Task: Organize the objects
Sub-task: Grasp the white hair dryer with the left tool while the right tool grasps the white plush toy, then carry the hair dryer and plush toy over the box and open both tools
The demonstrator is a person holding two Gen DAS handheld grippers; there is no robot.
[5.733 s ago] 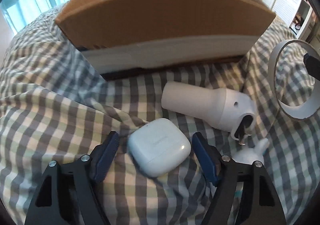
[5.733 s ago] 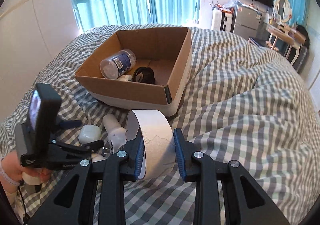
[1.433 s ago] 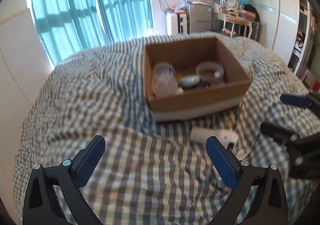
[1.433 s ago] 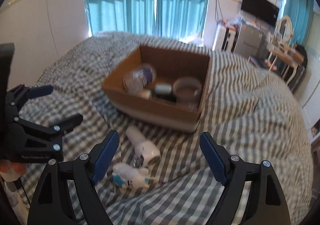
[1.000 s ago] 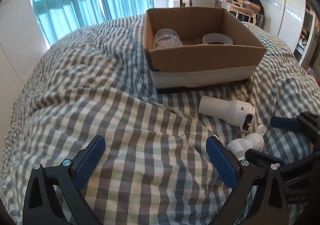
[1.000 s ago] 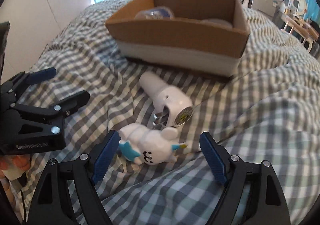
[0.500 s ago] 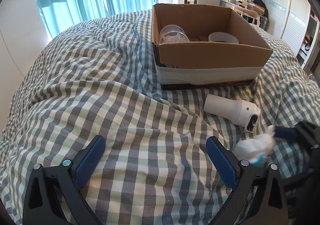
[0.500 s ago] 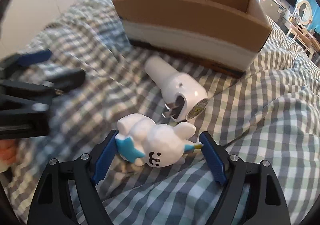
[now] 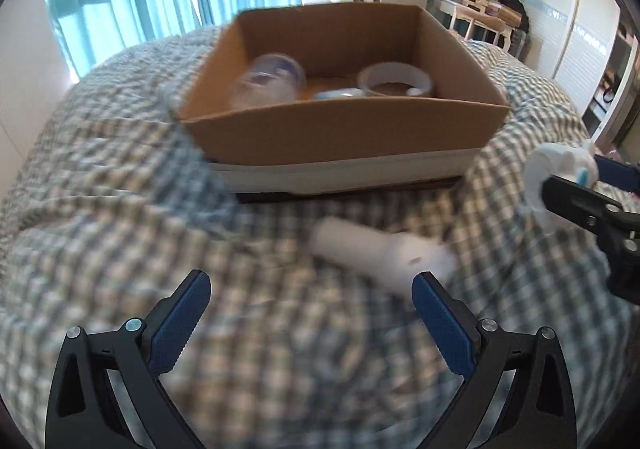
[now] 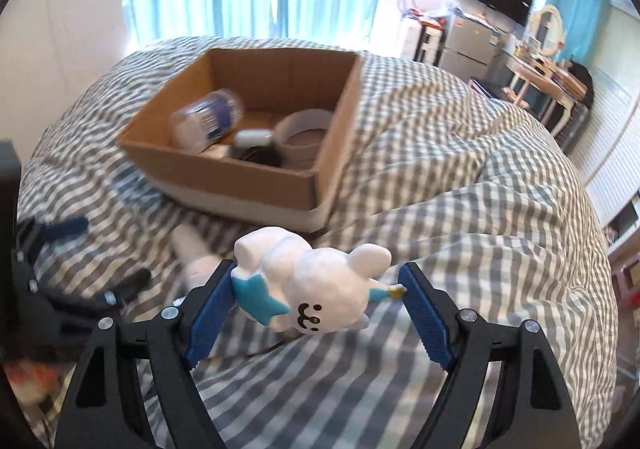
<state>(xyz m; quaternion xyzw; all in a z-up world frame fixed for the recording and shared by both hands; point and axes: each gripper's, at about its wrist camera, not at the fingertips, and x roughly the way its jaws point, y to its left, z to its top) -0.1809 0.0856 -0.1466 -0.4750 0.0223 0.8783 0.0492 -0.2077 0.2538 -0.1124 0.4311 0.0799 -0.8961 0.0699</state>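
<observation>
My right gripper (image 10: 316, 309) is shut on a white bunny toy (image 10: 316, 289) with blue fins and holds it above the checked bedcover, in front of the cardboard box (image 10: 320, 185). The toy also shows in the left wrist view (image 9: 556, 173), right of the box (image 9: 348, 133). The box holds a clear jar (image 9: 272, 85), a tape roll (image 9: 394, 79) and a small white case (image 10: 252, 137). My left gripper (image 9: 312, 313) is open and empty above the bedcover. A white charger plug (image 9: 380, 249) lies on the cover between its fingers and the box.
The checked bedcover (image 10: 460, 169) is rumpled, with a high fold to the right of the box. My left gripper shows at the left edge of the right wrist view (image 10: 60, 281). Curtains, a television and a dresser stand behind the bed.
My right gripper has closed on the bunny toy and lifted it off the cover toward the box. My left gripper has moved closer to the charger plug, still open.
</observation>
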